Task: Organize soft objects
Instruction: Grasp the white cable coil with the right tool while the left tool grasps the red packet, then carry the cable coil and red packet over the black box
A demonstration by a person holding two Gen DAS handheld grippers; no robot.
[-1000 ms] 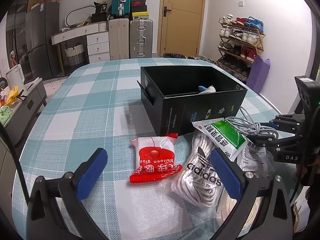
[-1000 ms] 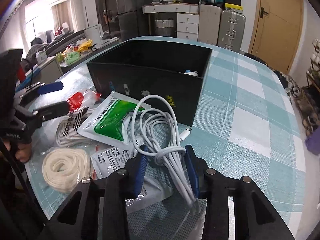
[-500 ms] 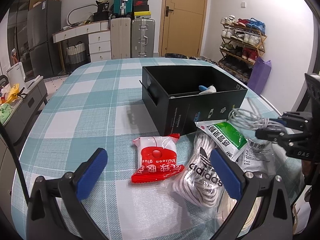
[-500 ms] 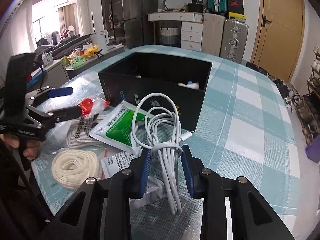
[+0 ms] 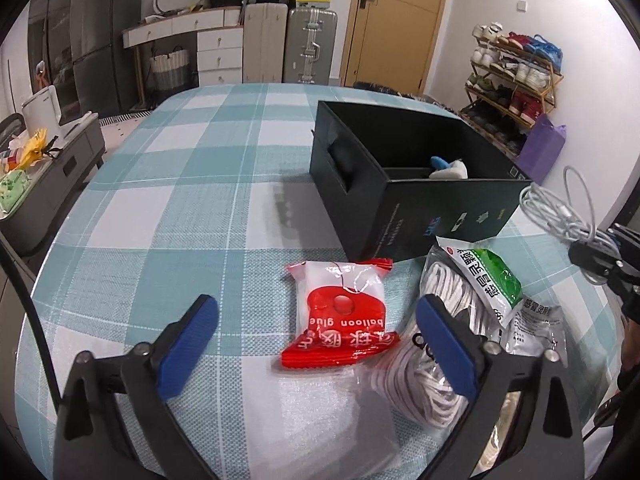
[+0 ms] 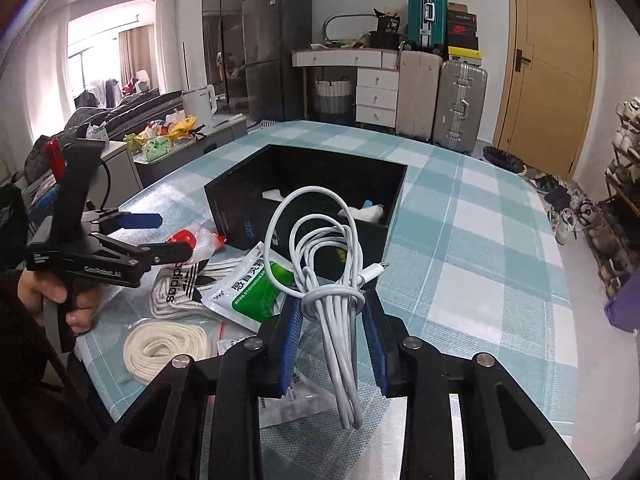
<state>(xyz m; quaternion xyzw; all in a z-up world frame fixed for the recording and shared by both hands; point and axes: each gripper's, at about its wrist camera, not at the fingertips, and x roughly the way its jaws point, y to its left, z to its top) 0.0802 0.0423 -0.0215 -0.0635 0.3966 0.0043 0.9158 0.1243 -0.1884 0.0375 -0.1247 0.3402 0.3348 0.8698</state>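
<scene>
right hand-held gripper (image 6: 331, 334) is clamped on the white cable bundle (image 6: 324, 264), held up off the bench (image 6: 480, 280) near the black box (image 6: 304, 184); left hand-held gripper (image 5: 316, 344) has just been closing, still wide around the balloon glue packet (image 5: 340, 312)

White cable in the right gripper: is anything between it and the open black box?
Nothing visible blocks it. The right gripper is shut on the white cable, held above the table. The black box sits just ahead with its top open. The green packet and other pouches lie flat below the cable.
</scene>
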